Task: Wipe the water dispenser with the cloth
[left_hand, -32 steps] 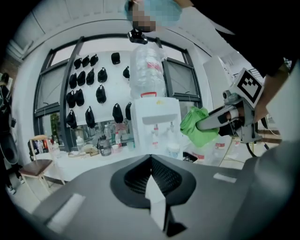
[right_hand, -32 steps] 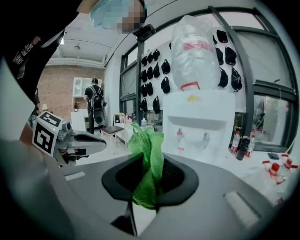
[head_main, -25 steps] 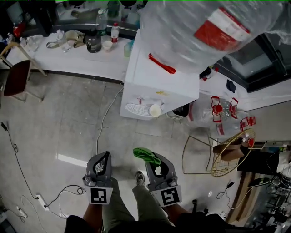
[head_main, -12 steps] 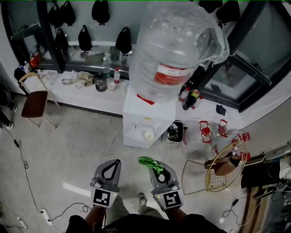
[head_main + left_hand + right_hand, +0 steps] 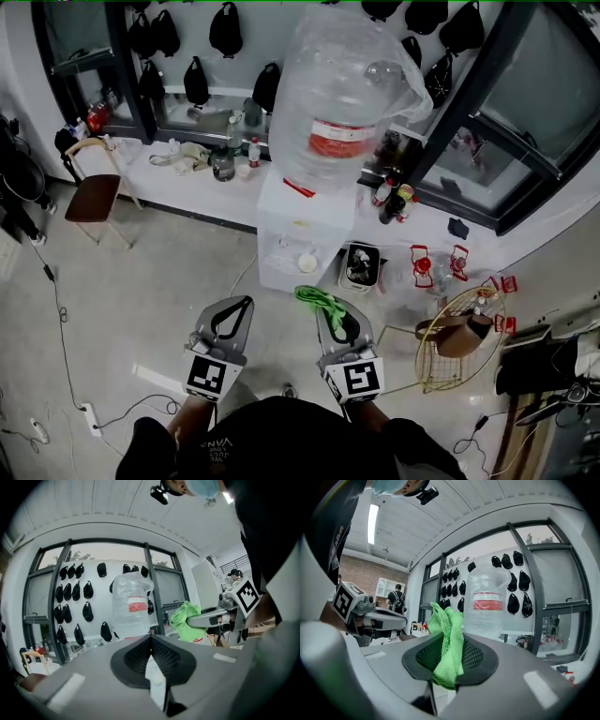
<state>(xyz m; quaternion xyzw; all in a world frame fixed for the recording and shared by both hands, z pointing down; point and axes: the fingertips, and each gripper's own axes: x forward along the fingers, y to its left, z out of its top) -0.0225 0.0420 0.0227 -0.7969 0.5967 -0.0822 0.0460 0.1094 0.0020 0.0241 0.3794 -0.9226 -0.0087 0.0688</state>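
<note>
Right gripper (image 5: 328,312) jaws clench the crumpled green cloth (image 5: 312,298); left gripper (image 5: 244,307) jaws are pressed together, empty. Best to press the cloth flat on the white box-shaped water dispenser (image 5: 302,225).

floor (image 5: 141,281): pale tiles shining, cables (image 5: 58,309) trailing | wall: black bags (image 5: 225,28) hanging in rows | window frame (image 5: 464,94): dark, slanting at right | chair (image 5: 92,199): standing beside white table (image 5: 187,192) | ceiling light (image 5: 372,522): glowing

Cluttered workroom: loose floor cables (image 5: 58,309), bottle-strewn counter (image 5: 150,184), black bags (image 5: 225,30) on the window wall.
</note>
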